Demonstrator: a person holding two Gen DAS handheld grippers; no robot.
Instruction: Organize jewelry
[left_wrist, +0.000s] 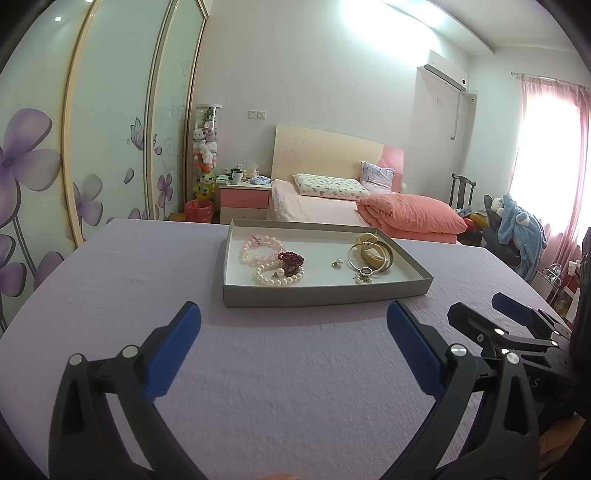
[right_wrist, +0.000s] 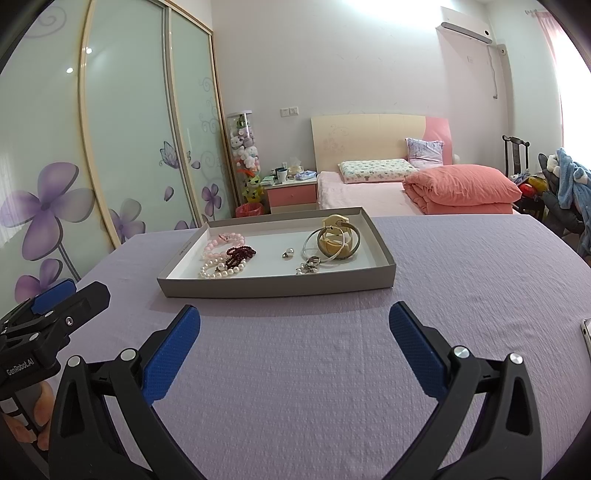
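Your left gripper and right gripper both hang spread wide and empty over the lilac cloth, blue ribbed pads facing inward. Just ahead lies the shallow grey tray. Inside it, pink and white pearl strands tangle with dark red beads; silver bangles ring a cream watch.

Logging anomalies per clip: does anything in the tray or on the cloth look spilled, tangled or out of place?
Nothing is spilled; all jewelry sits inside the grey tray. The only untidy spot: the dark red bead bracelet lies across the white pearl bracelet and beside the pink bead bracelet. Both grippers hover open, empty.
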